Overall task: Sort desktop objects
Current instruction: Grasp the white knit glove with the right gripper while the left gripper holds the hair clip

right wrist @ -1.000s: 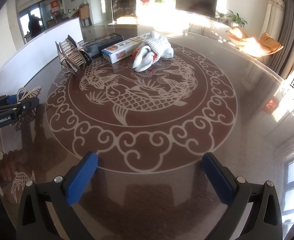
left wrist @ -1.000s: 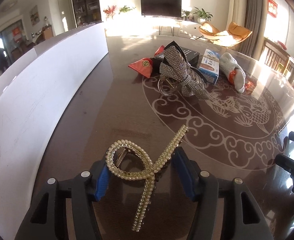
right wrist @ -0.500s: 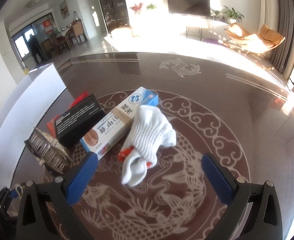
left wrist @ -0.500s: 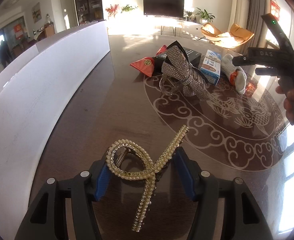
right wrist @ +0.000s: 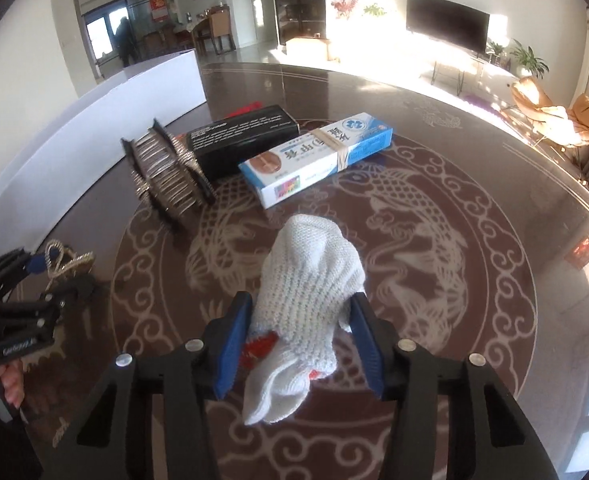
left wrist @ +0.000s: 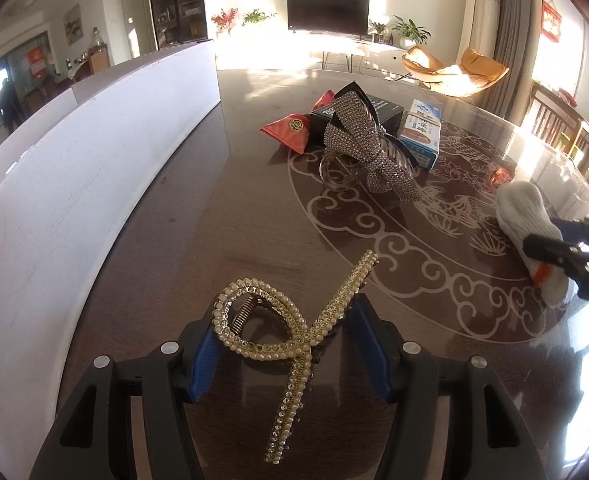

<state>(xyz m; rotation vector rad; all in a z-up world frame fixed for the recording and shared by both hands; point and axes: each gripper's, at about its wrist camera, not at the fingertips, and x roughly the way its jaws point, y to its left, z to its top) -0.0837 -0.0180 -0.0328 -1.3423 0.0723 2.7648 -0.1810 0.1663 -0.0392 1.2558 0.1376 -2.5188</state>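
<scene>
Left claw (right wrist: pixel 34 276) body reads "GenRobot.AI"; blue box (right wrist: pixel 318 160) bears Chinese characters.

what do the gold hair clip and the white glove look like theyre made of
Gold hair clip: seemingly gold-toned metal, shiny, lined with small pearl-like beads and clear stones that glint; whether real metal or plated plastic can't be told. White glove: knitted cotton-like yarn, matte, with visible ribbed stitches and a soft slump, plus orange-red trim near the cuff.

Dark patterned table (left wrist: pixel 254 216), white partition (left wrist: pixel 74 168), television (left wrist: pixel 328 14), orange chairs (left wrist: pixel 454 70), potted plants (left wrist: pixel 410 34)
</scene>
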